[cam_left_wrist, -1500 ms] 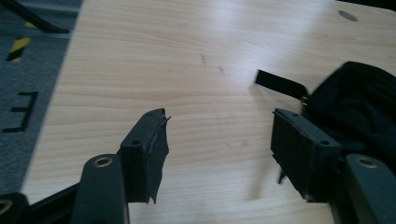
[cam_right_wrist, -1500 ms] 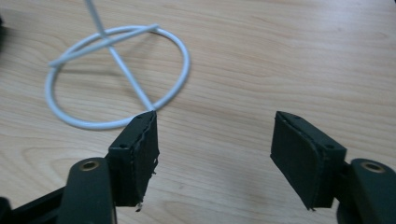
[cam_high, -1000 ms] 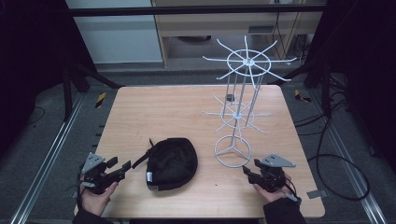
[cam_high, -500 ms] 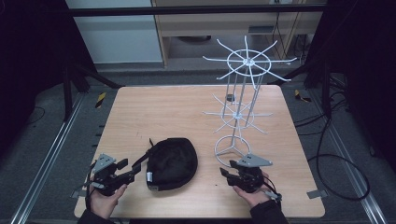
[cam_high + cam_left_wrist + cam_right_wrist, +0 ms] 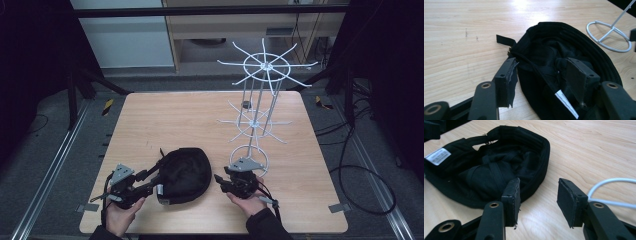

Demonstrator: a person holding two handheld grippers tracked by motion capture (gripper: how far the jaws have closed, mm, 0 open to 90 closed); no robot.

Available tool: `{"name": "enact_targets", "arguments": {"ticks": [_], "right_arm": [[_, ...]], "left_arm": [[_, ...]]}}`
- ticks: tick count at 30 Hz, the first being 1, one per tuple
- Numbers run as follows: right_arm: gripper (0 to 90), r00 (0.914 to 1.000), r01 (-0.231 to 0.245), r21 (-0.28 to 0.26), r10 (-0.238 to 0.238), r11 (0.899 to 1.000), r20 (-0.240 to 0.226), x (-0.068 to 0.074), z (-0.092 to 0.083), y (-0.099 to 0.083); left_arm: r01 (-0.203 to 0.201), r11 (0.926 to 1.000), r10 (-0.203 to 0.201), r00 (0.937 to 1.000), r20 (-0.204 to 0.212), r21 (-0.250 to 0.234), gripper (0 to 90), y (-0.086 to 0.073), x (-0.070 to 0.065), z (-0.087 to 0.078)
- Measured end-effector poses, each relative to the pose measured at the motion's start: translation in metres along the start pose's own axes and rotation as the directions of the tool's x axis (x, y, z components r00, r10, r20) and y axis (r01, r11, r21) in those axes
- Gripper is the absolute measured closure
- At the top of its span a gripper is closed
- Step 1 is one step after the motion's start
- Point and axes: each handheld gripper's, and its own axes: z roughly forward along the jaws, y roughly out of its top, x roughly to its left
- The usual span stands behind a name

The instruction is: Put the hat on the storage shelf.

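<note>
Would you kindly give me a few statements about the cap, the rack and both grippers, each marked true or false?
1. The black fabric cap lies upside down on the light wooden table. True.
2. The white wire display rack lies toppled over. False: it stands upright on its ring base.
3. The left gripper has its jaws spread either side of the cap's rim. True.
4. The right gripper is shut on the cap. False: its jaws are open, beside the cap.
5. A white label shows inside the cap. True.
</note>
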Motion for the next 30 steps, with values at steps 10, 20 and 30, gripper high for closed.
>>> {"name": "enact_targets", "arguments": {"ticks": [10,20,30], "right_arm": [[53.2,1.0,0.008,0.032,-0.008,0.999,0.002,0.003,0.031,0.014],[52.4,1.0,-0.006,0.094,0.007,0.996,-0.006,0.001,0.053,0.008],[71.4,0.9961,-0.067,0.158,0.075,0.985,-0.047,0.001,0.066,0.006]], "left_arm": [[-0.031,0.9877,0.034,0.9993,-0.015,0.153,50.0,-0.004,-0.009,0.026],[-0.018,0.9724,0.019,0.9998,0.001,0.233,64.1,-0.012,-0.007,0.028],[-0.005,0.9597,0.004,1.0,0.007,0.281,70.1,-0.018,-0.005,0.029]]}}
